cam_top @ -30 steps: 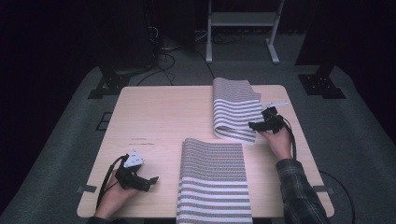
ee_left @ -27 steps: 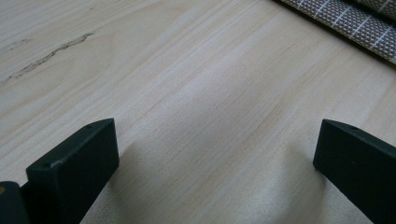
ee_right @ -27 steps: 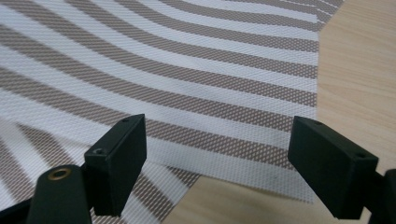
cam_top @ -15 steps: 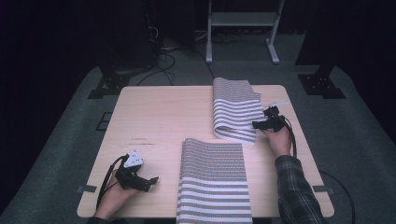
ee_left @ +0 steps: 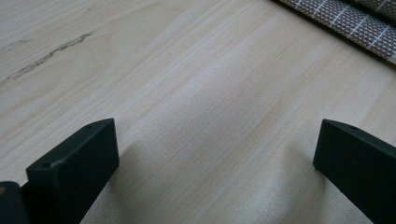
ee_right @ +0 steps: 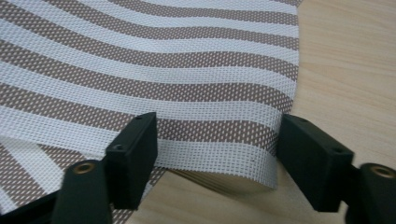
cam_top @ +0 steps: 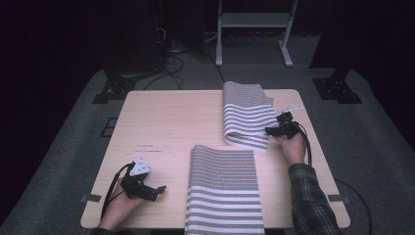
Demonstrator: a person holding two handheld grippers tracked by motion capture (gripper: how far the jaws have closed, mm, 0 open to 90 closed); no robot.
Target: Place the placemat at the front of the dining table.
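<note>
Two brown-and-white striped mats lie on the wooden table (cam_top: 166, 117). The far mat (cam_top: 247, 115) is folded over, and its near edge curls up off the table. My right gripper (cam_top: 270, 131) is open at that edge; in the right gripper view the striped mat (ee_right: 154, 70) lies between the spread jaws of the right gripper (ee_right: 217, 154) with its rim raised above the wood. The near mat (cam_top: 222, 188) hangs over the table's front edge. My left gripper (cam_top: 157, 191) rests open on bare wood at the front left, pointing toward the near mat (ee_left: 355, 18).
A cable loops from each gripper back to the person's forearm. A metal stand (cam_top: 252, 29) and black equipment bases (cam_top: 337, 88) sit on the grey floor beyond the table. The table's left half is bare wood with a faint scratch (cam_top: 147, 147).
</note>
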